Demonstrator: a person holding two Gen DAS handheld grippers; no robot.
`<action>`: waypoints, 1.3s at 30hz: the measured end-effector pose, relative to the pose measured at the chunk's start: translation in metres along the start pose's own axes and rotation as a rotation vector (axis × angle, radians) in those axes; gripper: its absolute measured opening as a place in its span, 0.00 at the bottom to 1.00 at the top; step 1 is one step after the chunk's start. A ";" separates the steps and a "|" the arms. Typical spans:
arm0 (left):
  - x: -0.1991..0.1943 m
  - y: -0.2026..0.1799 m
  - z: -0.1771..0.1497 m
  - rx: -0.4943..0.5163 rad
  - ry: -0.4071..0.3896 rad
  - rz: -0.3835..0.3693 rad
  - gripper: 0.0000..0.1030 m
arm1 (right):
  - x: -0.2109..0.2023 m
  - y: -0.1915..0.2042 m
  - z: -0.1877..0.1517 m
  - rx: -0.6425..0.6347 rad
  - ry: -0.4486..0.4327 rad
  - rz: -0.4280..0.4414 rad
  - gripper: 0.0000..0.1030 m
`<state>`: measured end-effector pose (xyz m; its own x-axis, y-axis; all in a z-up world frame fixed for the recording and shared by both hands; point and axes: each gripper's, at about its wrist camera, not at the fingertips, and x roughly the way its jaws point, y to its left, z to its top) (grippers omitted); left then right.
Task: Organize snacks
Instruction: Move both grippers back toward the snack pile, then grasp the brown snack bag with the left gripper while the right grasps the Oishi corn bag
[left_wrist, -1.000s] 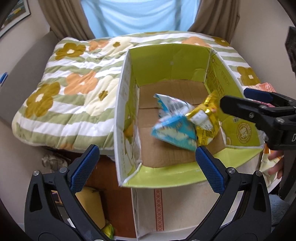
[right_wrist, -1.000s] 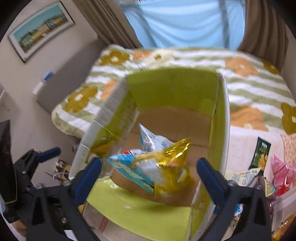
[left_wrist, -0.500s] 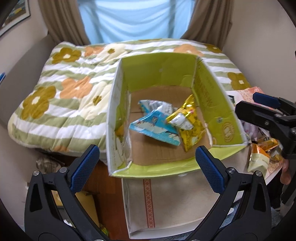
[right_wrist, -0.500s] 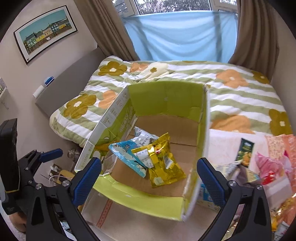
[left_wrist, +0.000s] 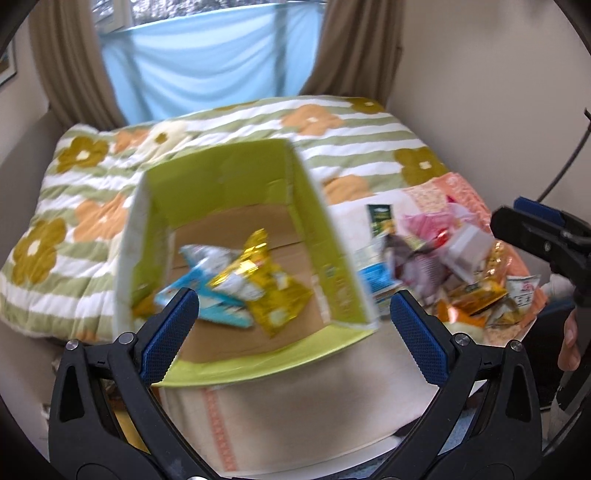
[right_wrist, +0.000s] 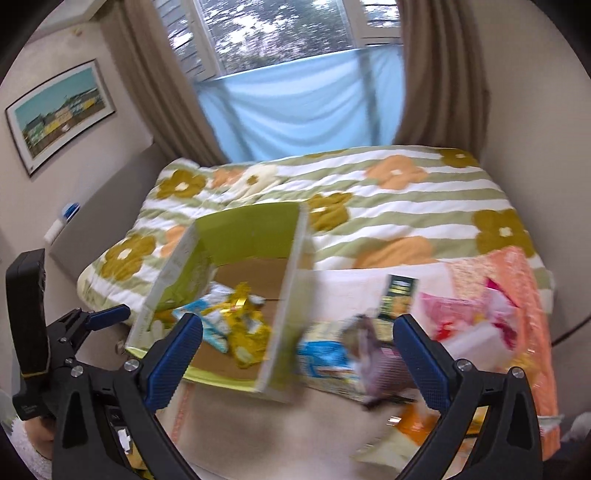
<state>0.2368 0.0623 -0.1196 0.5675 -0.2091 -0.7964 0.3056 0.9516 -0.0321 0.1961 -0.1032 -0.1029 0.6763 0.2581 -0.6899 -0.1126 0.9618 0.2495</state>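
Note:
An open cardboard box with green flaps (left_wrist: 325, 258) (right_wrist: 291, 295) stands on a low table by the bed. Inside lie a gold snack bag (left_wrist: 266, 291) (right_wrist: 247, 332) and a light blue bag (left_wrist: 207, 295) (right_wrist: 195, 314). A pile of loose snack packets (left_wrist: 443, 266) (right_wrist: 347, 354) lies to the right of the box. My left gripper (left_wrist: 291, 321) is open and empty, held above the box's front edge. My right gripper (right_wrist: 297, 345) is open and empty, above the box's right wall and the pile. Both views are motion-blurred.
A bed with a green-striped floral quilt (left_wrist: 92, 177) (right_wrist: 406, 206) lies behind the box. A pink-orange cloth (right_wrist: 517, 295) lies under the snack pile. Curtains and a window (right_wrist: 295, 74) are at the back. The box's front flap (left_wrist: 258, 358) hangs toward me.
Both grippers have pulled back and risen away from the box and swung right, so the snack pile has come into view. The gold bag now lies in the box. Both stay open.

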 end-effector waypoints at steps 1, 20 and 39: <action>0.002 -0.012 0.003 0.007 0.000 -0.007 1.00 | -0.006 -0.010 -0.002 0.008 -0.005 -0.019 1.00; 0.110 -0.185 0.017 0.063 0.190 -0.040 1.00 | -0.072 -0.198 -0.098 0.204 0.093 -0.294 1.00; 0.203 -0.193 0.005 0.208 0.367 -0.056 0.94 | -0.020 -0.230 -0.161 0.324 0.217 -0.326 1.00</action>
<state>0.2972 -0.1651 -0.2723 0.2471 -0.1293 -0.9603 0.4974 0.8674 0.0112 0.0913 -0.3151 -0.2560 0.4678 -0.0044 -0.8838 0.3339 0.9268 0.1721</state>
